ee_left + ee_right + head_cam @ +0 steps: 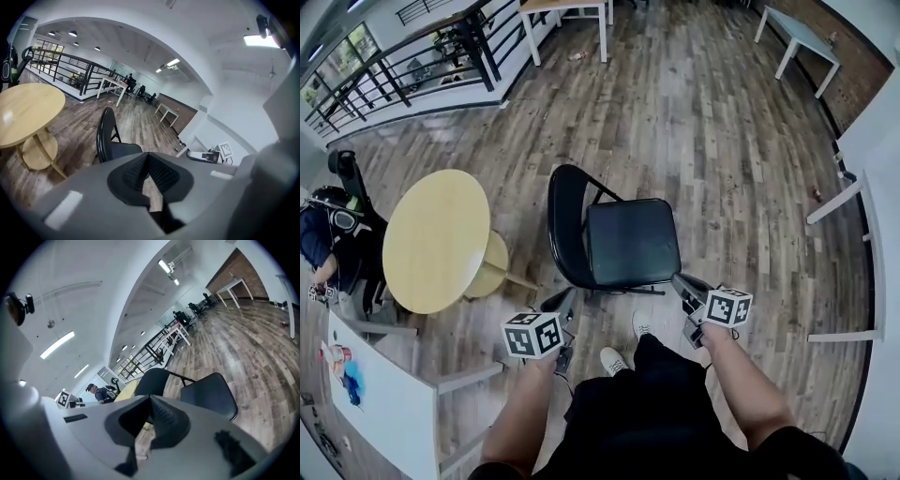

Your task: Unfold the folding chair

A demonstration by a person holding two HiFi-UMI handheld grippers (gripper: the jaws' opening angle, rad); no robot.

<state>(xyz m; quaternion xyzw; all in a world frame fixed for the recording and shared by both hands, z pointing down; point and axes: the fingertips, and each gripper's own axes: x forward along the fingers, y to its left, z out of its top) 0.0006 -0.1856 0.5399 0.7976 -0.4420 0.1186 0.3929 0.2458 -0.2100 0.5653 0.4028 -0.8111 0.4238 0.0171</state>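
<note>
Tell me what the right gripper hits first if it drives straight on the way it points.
Most likely the black padded folding chair: the shut right gripper lines up with its curved backrest, just over the seat. Depth is unclear; it could clip the seat edge first.

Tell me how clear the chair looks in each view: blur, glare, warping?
Head view: chair sharp, evenly lit, floor bowed at the edges. Left gripper view: chair sharp, ceiling light glares top right. Right gripper view: chair sharp, floor strongly curved.
</note>
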